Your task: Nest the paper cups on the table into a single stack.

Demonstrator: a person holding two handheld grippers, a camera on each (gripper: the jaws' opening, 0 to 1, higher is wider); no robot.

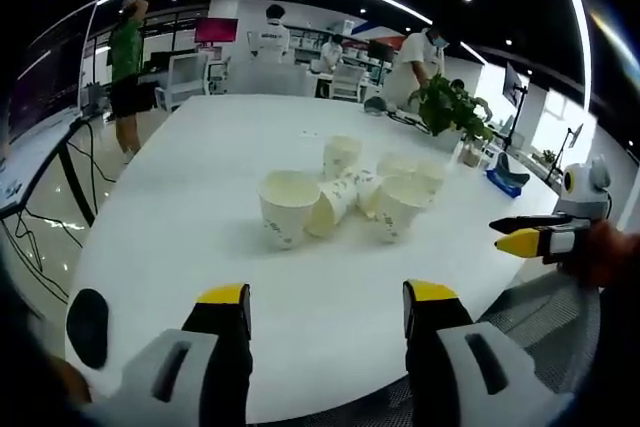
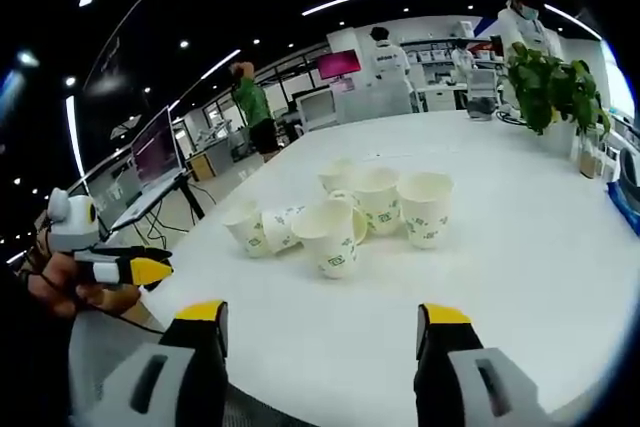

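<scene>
Cups (image 1: 345, 194) mostly upright, some tipped.

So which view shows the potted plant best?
The right gripper view: the plant stands large and sharp at the table's far right edge, leaves clearly separated. In the left gripper view the plant is smaller and farther, behind the cups.
</scene>
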